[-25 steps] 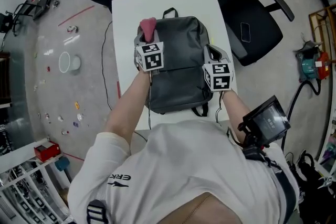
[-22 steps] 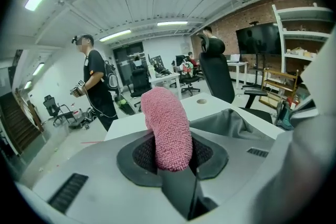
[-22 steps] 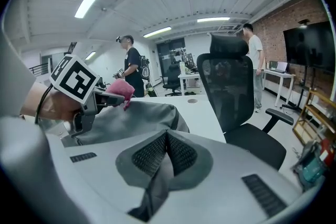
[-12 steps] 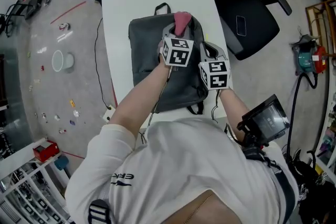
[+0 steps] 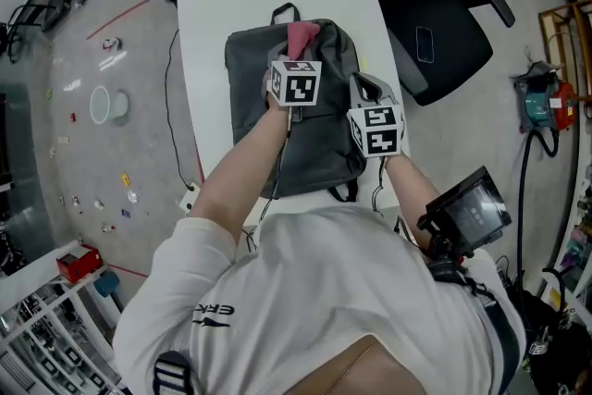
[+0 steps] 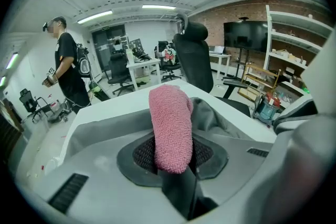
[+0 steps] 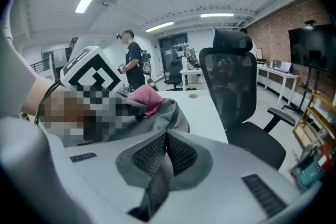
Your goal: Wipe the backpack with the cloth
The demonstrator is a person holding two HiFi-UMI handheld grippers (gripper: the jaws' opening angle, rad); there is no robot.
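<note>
On the white bench (image 5: 203, 14) the grey backpack (image 5: 250, 97) lies flat, its carry handle pointing away from the person. Its left half is bare of either tool at this moment.

At the top middle of the pack, the left hand-held gripper (image 5: 294, 58) has its jaws clamped on the pink cloth (image 5: 302, 36), which stands up out of the pads as a folded roll and reaches down toward the fabric just below the handle. A second ago that cloth sat at the pack's upper left corner; half a second ago it was over by the upper right; now it has come a little back toward the centre. That reads as a side-to-side stroke along the top band, so the wiping looks under way, with the lower panel probably still to do.

Further right, the right hand-held gripper (image 5: 363, 88) rests at the pack's right edge, jaws pressed together with nothing visible between them. It has barely shifted since the earlier frames and seems only to steady the bag.

Beyond the bench's right side stands a black office chair (image 5: 435, 23).
</note>
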